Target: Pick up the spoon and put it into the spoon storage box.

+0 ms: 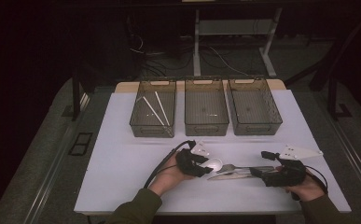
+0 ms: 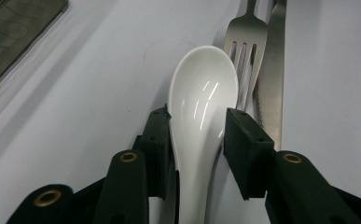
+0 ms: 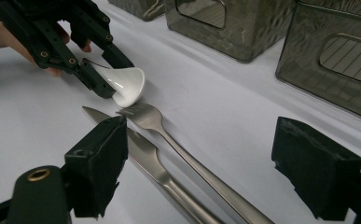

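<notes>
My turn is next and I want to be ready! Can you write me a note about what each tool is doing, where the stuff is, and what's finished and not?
Left tool: jaws on either side of the white soup spoon, at or nearly on its sides; the spoon lies on the table.
Right tool: open, holding nothing, with the fork and knife handles lying between its jaws.
Fork and knife lie side by side, right of the spoon.
Done: two white chopsticks lie in the left bin.
Left: the middle bin and right bin look empty; spoon, fork and knife probably still need binning.
</notes>
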A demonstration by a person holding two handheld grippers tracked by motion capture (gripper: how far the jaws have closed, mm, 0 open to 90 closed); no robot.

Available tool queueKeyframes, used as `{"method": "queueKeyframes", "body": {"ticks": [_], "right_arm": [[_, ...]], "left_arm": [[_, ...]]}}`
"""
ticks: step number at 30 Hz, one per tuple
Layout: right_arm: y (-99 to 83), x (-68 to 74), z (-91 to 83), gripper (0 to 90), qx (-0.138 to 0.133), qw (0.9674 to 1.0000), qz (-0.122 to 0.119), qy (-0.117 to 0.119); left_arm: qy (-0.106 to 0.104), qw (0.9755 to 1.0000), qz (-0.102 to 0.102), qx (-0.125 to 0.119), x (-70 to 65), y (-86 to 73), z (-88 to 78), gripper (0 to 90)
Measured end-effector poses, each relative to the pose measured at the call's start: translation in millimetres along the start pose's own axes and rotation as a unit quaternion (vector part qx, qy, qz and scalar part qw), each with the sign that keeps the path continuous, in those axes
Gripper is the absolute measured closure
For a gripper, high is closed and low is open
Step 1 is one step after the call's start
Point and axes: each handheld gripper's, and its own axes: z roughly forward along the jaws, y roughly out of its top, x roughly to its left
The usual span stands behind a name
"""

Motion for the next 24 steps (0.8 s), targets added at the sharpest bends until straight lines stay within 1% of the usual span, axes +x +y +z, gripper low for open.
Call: {"method": "queueKeyframes", "body": {"ticks": [5, 7, 11, 14, 15, 16, 17, 18, 19, 20, 21, 23, 24], "right_arm": [[0.0, -0.3, -0.2, 18.4, 0.000, 1.0000, 0.001, 0.000], [0.0, -0.1, 0.0, 18.4, 0.000, 1.0000, 0.000, 0.000], [0.0, -0.3, -0.2, 18.4, 0.000, 1.0000, 0.001, 0.000], [0.0, -0.5, -0.3, 18.4, 0.000, 1.0000, 0.001, 0.000], [0.0, -0.5, -0.2, 18.4, 0.000, 1.0000, 0.001, 0.000], [0.0, -0.5, -0.2, 18.4, 0.000, 1.0000, 0.001, 0.000], [-0.1, -0.5, -0.2, 18.4, 0.000, 1.0000, 0.001, 0.000], [0.0, -0.5, -0.2, 18.4, 0.000, 1.0000, 0.001, 0.000], [-0.1, -0.6, -0.2, 18.4, 0.000, 1.0000, 0.001, 0.000], [0.0, -0.6, -0.2, 18.4, 0.000, 1.0000, 0.001, 0.000], [0.0, -0.4, -0.3, 18.4, 0.000, 1.0000, 0.002, 0.000], [0.0, -0.1, -0.4, 18.4, 0.001, 1.0000, 0.003, 0.000], [0.0, -0.2, -0.4, 18.4, 0.000, 1.0000, 0.003, 0.001]], "left_arm": [[0.004, 1.0000, 0.004, 0.000, -2.7, -1.8, -3.0, 64.6], [0.002, 1.0000, -0.001, 0.000, -3.7, -2.1, -4.7, 66.9], [0.005, 1.0000, 0.005, 0.003, -4.5, -2.3, -5.6, 68.1], [0.006, 1.0000, 0.005, 0.003, -5.2, -2.3, -5.9, 68.6], [0.006, 1.0000, 0.002, 0.000, -5.9, -2.2, -6.3, 69.0], [0.006, 0.9999, 0.001, -0.008, -5.2, -2.2, -9.1, 71.6], [-0.001, 0.9998, -0.007, -0.020, -5.0, -2.5, -10.7, 82.0], [-0.001, 0.9999, -0.001, -0.017, -5.5, -2.7, -11.2, 82.5], [0.002, 0.9998, -0.003, -0.020, -6.9, -2.8, -10.9, 82.4], [0.002, 0.9999, 0.006, -0.015, -6.4, -2.4, -11.8, 82.6], [0.002, 0.9999, 0.008, -0.015, -6.5, -2.3, -12.0, 82.9], [0.003, 0.9999, 0.003, -0.013, -7.0, -2.2, -12.3, 83.2], [0.004, 0.9999, -0.003, -0.016, -7.7, -2.1, -11.8, 83.3]]}}
